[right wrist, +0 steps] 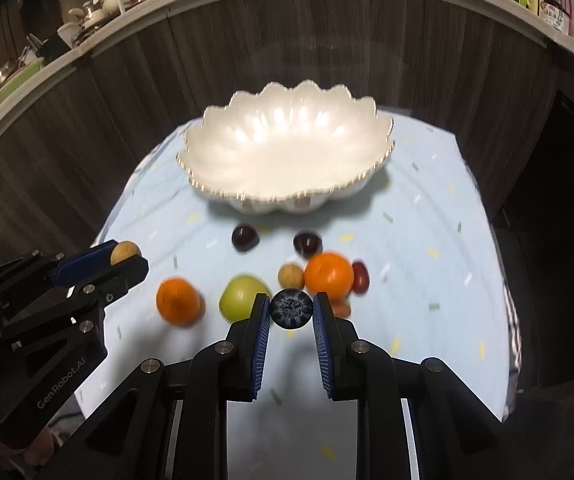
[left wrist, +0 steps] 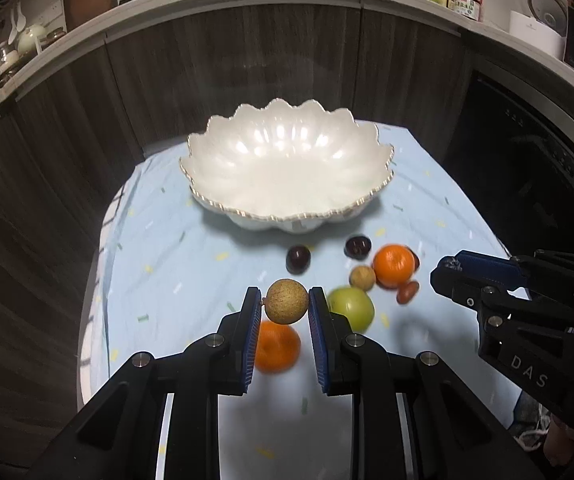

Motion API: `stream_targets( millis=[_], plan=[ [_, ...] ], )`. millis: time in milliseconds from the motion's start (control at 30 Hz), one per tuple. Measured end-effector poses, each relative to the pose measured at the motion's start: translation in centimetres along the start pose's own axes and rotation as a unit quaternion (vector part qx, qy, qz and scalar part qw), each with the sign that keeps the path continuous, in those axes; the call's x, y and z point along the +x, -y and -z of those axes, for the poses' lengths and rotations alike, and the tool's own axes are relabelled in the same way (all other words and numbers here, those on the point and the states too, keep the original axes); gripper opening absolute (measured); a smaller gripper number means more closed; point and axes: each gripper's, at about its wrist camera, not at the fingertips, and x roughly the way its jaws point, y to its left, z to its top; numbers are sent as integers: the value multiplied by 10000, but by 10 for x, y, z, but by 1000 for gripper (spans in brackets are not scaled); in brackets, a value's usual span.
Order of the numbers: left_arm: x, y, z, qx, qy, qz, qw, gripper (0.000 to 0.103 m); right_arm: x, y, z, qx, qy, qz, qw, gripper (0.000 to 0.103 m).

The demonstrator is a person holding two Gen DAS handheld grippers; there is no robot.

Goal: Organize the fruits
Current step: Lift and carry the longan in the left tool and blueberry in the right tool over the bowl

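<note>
tan, rough-skinned round fruit (left wrist: pixel 286 301) is pinched in the left gripper (left wrist: pixel 285 304) jaws, lifted above the bench (left wrist: pixel 191 248) in front of the white scalloped bowl (left wrist: pixel 287 168). the right gripper (right wrist: pixel 291 309) jaws are clamped on a blueberry (right wrist: pixel 291 308). oranges (right wrist: pixel 329 275), a green apple (right wrist: pixel 243 296) and dark cherries (right wrist: pixel 245 237) lie between grippers and bowl.

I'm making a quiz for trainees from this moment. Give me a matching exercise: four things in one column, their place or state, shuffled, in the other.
Things:
1. tan round fruit
2. blueberry
3. white scalloped bowl
4. green apple

Places or states:
A. lying on the blue cloth
B. held in the right gripper
C. empty
D. held in the left gripper

Pairs: 1-D, 2-B, 3-C, 4-A
</note>
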Motion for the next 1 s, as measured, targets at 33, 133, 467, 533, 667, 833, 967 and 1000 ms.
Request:
stream_targets(
  millis=[33,133,467,533,667,833,967,1000],
  plan=[
    [0,-1,-3,-2,24,-9,10000,25,0,0,-4,-8,32,4,10000,23],
    [3,-4,-12,-39,71,28,10000,25,2,1,-16,-33,108,17,9999,23],
    [15,-13,-40,-75,227,11,9997,25,9,9,-49,-28,342,89,9994,23],
    [18,-15,-45,-80,244,27,9997,25,10,12,-56,-24,395,106,9992,23],
    [25,-17,-55,-75,285,31,9996,25,16,18,-69,-38,494,179,9986,23],
    [36,-19,-67,-85,329,25,9994,25,23,23,-85,-38,569,246,9981,23],
    [48,-21,-76,-108,315,26,9994,25,33,28,-96,-21,580,288,9979,23],
    [52,-21,-78,-112,309,20,9995,25,36,29,-98,-23,584,298,9978,23]
  ],
)
